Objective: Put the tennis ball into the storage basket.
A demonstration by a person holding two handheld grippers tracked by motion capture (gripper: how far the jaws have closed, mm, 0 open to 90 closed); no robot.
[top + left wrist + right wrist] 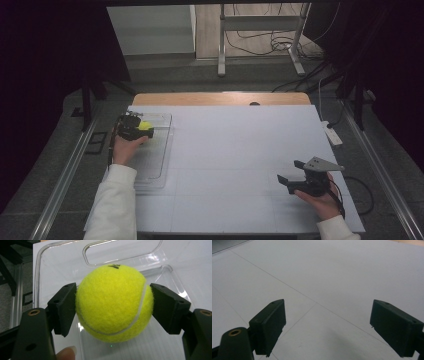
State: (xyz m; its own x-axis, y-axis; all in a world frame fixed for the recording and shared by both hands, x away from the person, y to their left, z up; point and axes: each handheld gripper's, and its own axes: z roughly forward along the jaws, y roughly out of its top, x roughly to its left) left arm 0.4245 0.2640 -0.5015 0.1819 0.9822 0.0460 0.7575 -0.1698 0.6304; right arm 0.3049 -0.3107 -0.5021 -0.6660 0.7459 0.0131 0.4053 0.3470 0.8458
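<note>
A yellow tennis ball sits between the two black pads of my left gripper, which is shut on it over a clear plastic tray at the table's left. In the high view the ball shows as a yellow spot at the gripper's tip. My right gripper rests near the table's front right, held in a hand, open with nothing between its fingers; its jaws stand wide apart over the bare white surface.
The white table top stretches between the two hands. A wooden strip runs along its far edge. A white power strip lies at the right edge. Metal rails flank the table on both sides.
</note>
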